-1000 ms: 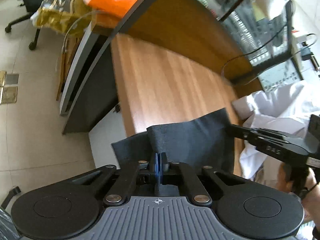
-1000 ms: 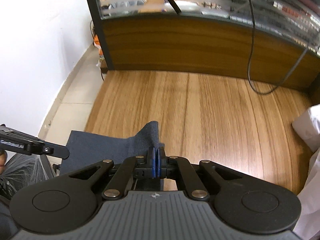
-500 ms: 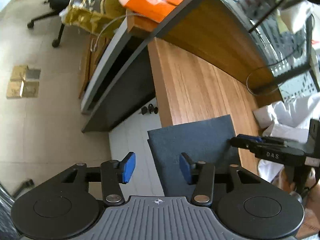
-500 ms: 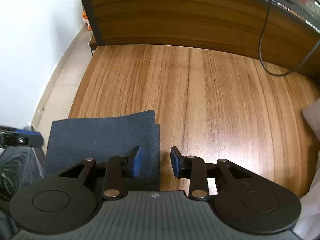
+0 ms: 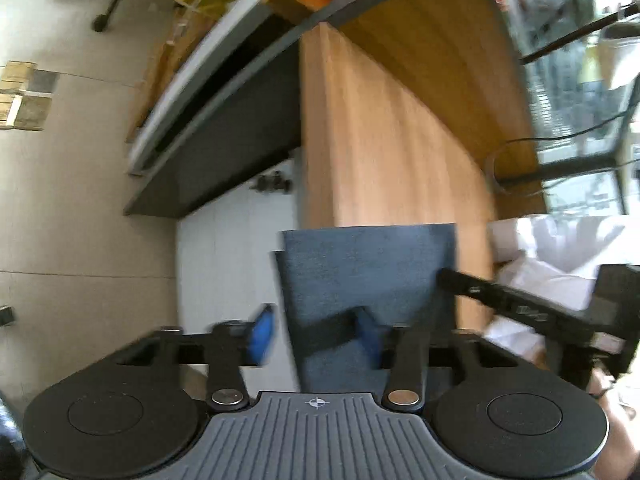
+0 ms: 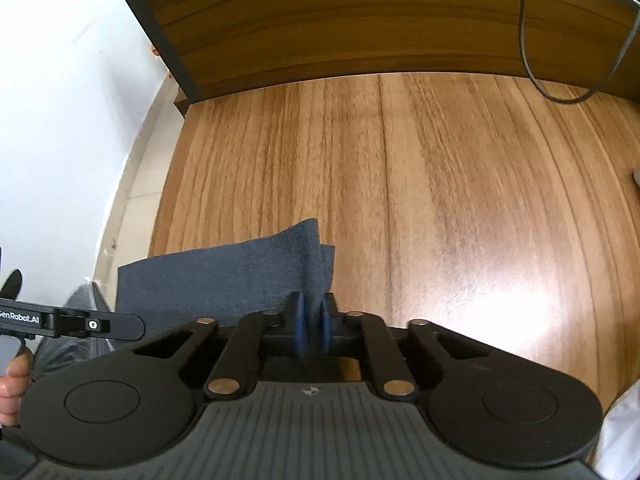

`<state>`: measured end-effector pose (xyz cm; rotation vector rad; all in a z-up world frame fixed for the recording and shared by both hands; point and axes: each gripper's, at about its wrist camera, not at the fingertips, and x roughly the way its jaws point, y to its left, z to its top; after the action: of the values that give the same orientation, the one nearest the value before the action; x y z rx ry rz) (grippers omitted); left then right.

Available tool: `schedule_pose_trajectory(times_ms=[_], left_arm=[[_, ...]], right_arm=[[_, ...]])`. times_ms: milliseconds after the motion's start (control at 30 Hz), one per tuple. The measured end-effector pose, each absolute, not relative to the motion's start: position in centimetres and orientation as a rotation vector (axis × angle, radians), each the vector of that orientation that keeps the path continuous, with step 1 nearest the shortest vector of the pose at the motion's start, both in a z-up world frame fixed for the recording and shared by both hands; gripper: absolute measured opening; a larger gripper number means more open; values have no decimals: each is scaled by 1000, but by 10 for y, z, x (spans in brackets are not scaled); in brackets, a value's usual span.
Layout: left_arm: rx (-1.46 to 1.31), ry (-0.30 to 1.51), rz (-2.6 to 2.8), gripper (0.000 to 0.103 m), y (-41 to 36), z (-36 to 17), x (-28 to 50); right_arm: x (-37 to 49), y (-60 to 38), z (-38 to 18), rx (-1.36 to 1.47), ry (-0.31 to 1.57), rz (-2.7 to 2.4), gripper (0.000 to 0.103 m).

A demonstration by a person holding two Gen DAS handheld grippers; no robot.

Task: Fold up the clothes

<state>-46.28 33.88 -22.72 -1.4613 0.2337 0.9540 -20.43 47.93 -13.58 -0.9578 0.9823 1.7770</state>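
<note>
White clothes (image 5: 552, 248) beside folded cloth (image 5: 368, 272)

My left camera looks down from close above the table's (image 5: 384, 152) left edge. My right camera faces its back wall. Both see the blue cloth (image 5: 368, 272) (image 6: 224, 276).

"GenRobot.AI" on the left claw (image 6: 72, 324) (white print)

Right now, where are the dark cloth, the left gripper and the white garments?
dark cloth (image 5: 368, 272): left wrist view, middle of folded top layer.
left gripper (image 5: 316, 334): left wrist view, midway between open fingertips.
white garments (image 5: 548, 248): left wrist view, pile's upper folds.
</note>
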Motion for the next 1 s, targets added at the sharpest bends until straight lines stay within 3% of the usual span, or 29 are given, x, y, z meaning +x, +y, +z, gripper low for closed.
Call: schedule_pose_trajectory(times_ms=[133, 200, 700, 800, 833, 867, 1000], left_arm=[[-1412, 263, 980, 11, 338, -214, -458], [-1381, 271, 990, 9, 336, -206, -456], [-1053, 281, 973, 6, 405, -121, -386], [-1039, 327, 1011, 7, 426, -132, -377], [-1044, 346, 1020, 8, 432, -137, -375], [-1053, 360, 1026, 9, 437, -143, -375], [-1046, 384, 1065, 18, 442, -150, -387]], right_arm=[[-204, 473, -132, -917, 958, 1771, 6], [-202, 469, -127, -889, 949, 1769, 5], [-156, 504, -50, -731, 716, 1677, 6], [-153, 518, -51, -734, 692, 1665, 18], [-151, 521, -51, -732, 686, 1659, 34], [-149, 521, -48, -727, 684, 1650, 42], [-127, 499, -32, -682, 714, 1604, 42]])
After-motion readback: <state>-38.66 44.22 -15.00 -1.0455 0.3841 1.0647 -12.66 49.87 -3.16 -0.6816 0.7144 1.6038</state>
